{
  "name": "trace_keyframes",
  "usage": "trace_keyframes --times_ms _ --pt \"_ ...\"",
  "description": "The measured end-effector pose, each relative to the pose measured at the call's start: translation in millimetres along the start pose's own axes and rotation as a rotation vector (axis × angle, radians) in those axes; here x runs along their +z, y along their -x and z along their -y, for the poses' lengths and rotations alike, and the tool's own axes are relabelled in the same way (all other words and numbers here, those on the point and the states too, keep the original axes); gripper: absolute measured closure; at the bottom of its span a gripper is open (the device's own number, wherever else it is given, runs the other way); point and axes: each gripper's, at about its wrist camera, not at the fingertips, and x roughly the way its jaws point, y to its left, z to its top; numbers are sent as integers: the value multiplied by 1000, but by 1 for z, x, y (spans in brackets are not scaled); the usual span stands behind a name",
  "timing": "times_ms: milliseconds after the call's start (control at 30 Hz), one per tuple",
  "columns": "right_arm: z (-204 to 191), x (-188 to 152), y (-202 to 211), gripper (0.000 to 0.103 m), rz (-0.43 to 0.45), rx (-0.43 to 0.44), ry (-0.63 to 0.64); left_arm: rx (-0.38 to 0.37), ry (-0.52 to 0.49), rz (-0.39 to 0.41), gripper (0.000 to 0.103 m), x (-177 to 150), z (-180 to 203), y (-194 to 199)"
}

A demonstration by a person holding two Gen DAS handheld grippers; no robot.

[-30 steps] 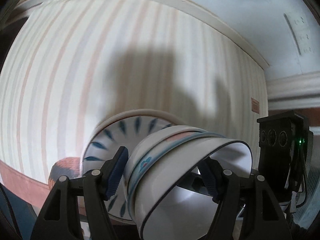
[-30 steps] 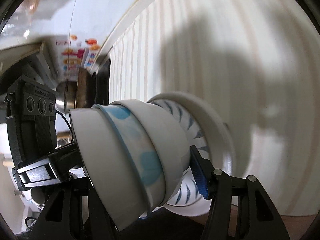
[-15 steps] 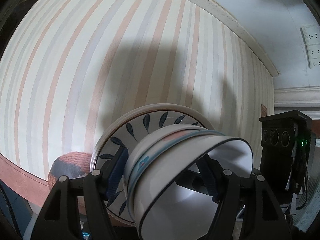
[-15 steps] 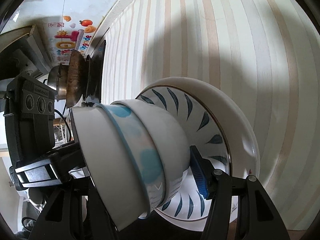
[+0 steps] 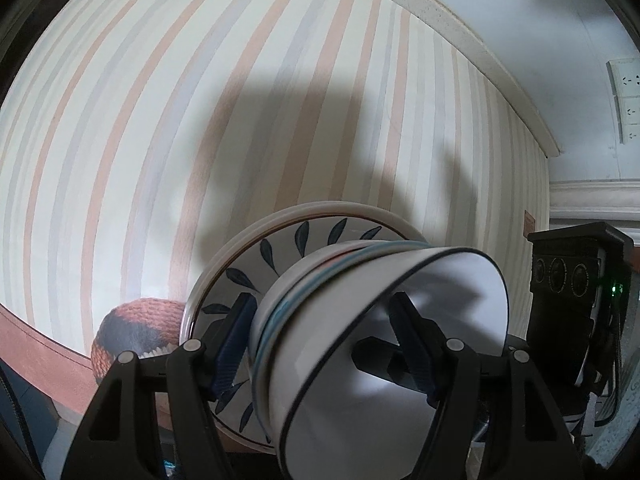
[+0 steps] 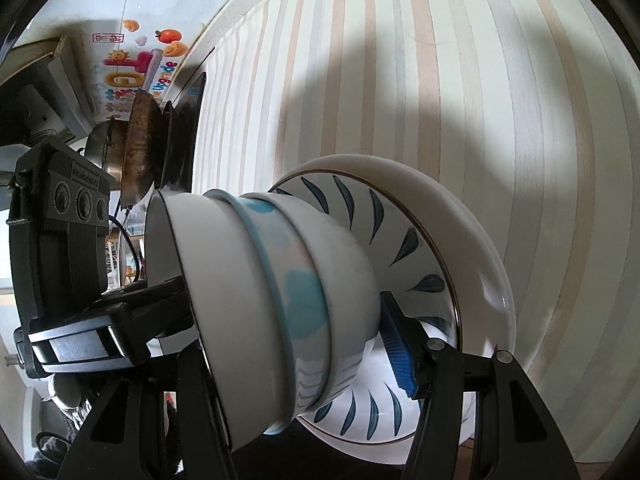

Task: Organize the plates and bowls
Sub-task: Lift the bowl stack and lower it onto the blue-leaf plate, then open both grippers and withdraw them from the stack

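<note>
Left hand-held gripper [image 5: 324, 348]: clamped across a nested stack of bowls [image 5: 360, 320], one blue-padded finger [image 5: 234, 340] outside the stack near its base and the other inside the mouth of the top bowl.
Top bowl [image 5: 420, 320]: white with a thin dark rim, its open mouth tipped toward the left wrist camera.
Middle bowl [image 6: 288, 288]: white with a blue rim band and blue patches, nested between the top bowl and a plain white bowl [image 6: 344, 280] below.
Plates [image 5: 280, 256]: a white plate painted with dark blue leaves sits under the bowls, on a plain white plate [image 6: 472, 248] whose rim shows around it; whether the stack's base touches the painted plate cannot be told.
Table [image 5: 160, 120]: covered in a cloth of cream, peach and grey stripes, with the plates resting on it.
Woven item [image 5: 136, 332]: a brown and dark ball-like object, just left of the plates at the table edge in the left wrist view.
Right hand-held gripper [image 6: 296, 332]: gripping the same stack from the other side, its blue pad [image 6: 396, 348] against the lowest bowl, its other finger hidden inside the top bowl.
Background: a dark pan and a metal pot [image 6: 138, 152] stand far left in the right wrist view.
</note>
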Motion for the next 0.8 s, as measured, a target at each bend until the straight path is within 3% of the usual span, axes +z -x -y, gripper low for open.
trace_keyframes --times_ms 400,667,800 --pt "-1 -6 0 43 -3 -17 -25 85 -51 84 36 -7 9 22" --pt "-13 -14 36 43 88 -85 32 196 -57 202 36 -27 19 53" --pt "-29 -25 64 40 156 -174 91 244 -82 263 36 -44 29 70"
